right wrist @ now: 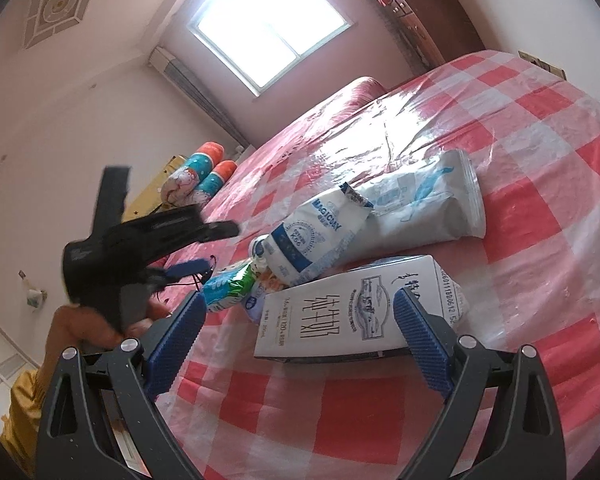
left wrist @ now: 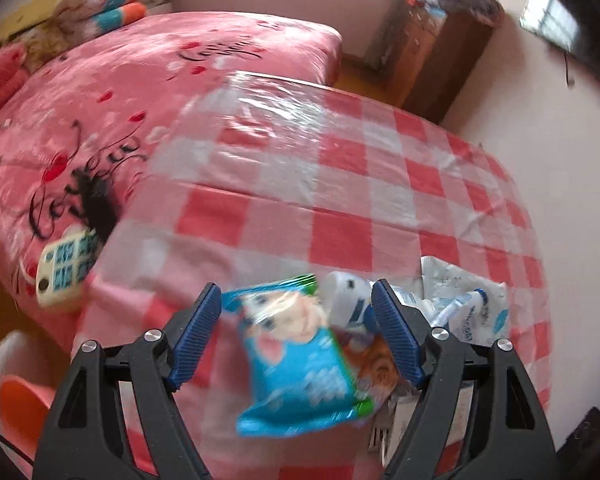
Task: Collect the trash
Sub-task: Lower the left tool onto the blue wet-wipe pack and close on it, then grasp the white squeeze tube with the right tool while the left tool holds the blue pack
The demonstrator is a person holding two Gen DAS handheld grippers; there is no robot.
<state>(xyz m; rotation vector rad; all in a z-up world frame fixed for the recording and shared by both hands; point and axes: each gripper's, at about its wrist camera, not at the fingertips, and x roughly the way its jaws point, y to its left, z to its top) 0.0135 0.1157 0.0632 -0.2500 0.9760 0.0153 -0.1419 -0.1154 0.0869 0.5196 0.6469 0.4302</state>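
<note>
A pile of trash lies on a red-and-white checked table [left wrist: 340, 184]. In the left wrist view a blue snack wrapper [left wrist: 300, 360] lies between the wide-open fingers of my left gripper [left wrist: 296, 304], not pinched. A white bottle [left wrist: 350, 300] and white pouches [left wrist: 468, 300] lie just behind it. In the right wrist view a white milk carton [right wrist: 340, 316] lies flat between the open fingers of my right gripper [right wrist: 296, 312]. A white-and-blue pouch [right wrist: 316, 236] and a grey-white bag [right wrist: 428, 204] lie beyond it. The left gripper [right wrist: 220, 240] shows at the left, over the blue-green wrapper [right wrist: 228, 286].
A bed with a pink cover [left wrist: 120, 100] stands beside the table, with rolled pillows [left wrist: 112, 4] and a remote-like keypad [left wrist: 66, 268] on it. A brown cabinet [left wrist: 440, 52] stands by the far wall. A window [right wrist: 268, 24] is beyond the bed.
</note>
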